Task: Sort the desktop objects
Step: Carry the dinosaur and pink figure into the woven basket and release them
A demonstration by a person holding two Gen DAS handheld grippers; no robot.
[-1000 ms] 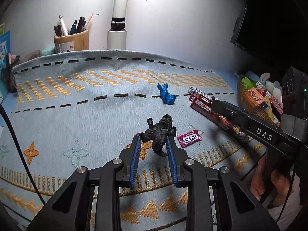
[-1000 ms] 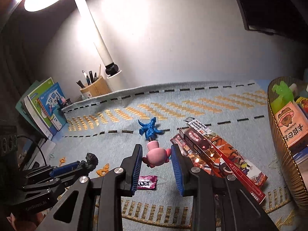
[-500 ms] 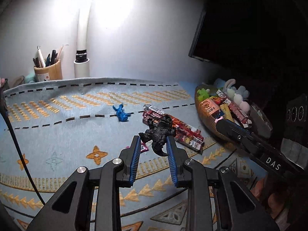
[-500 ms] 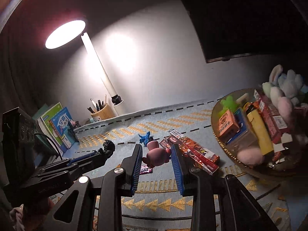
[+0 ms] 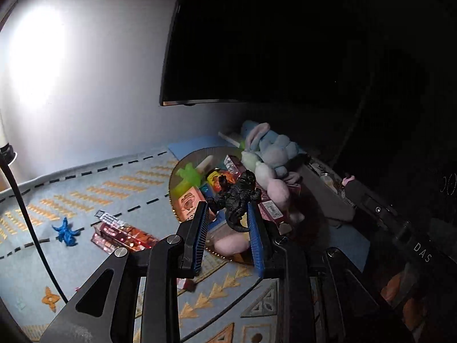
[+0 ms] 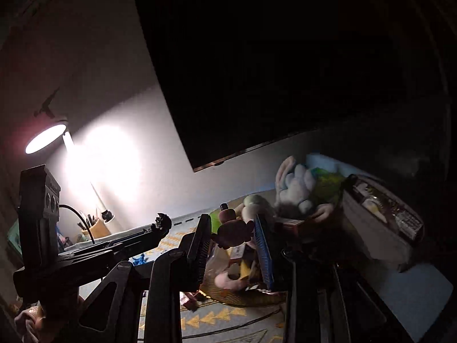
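Observation:
My left gripper point(image 5: 227, 214) is shut on a black dinosaur figure point(image 5: 238, 195) and holds it in the air above the near side of a round wicker basket point(image 5: 182, 161) of toys and snack boxes. My right gripper point(image 6: 232, 230) is shut on a pink round figure point(image 6: 232, 228) and holds it over the same basket point(image 6: 242, 297). The left gripper with the black figure point(image 6: 162, 221) shows at the left of the right wrist view. A blue dinosaur figure point(image 5: 65, 231) and a red snack box point(image 5: 122, 234) lie on the patterned mat.
A plush rabbit point(image 5: 268, 154) lies at the basket's far side. A dark monitor point(image 5: 285, 37) hangs above. A lit desk lamp point(image 6: 45, 138) and a pen cup point(image 6: 95, 228) stand far left. A clear-lidded box point(image 6: 382, 223) sits to the right of the basket.
Both grippers have lifted and swung right with their figures, from over the mat to above the basket. The blue figure and red box have stayed on the mat.

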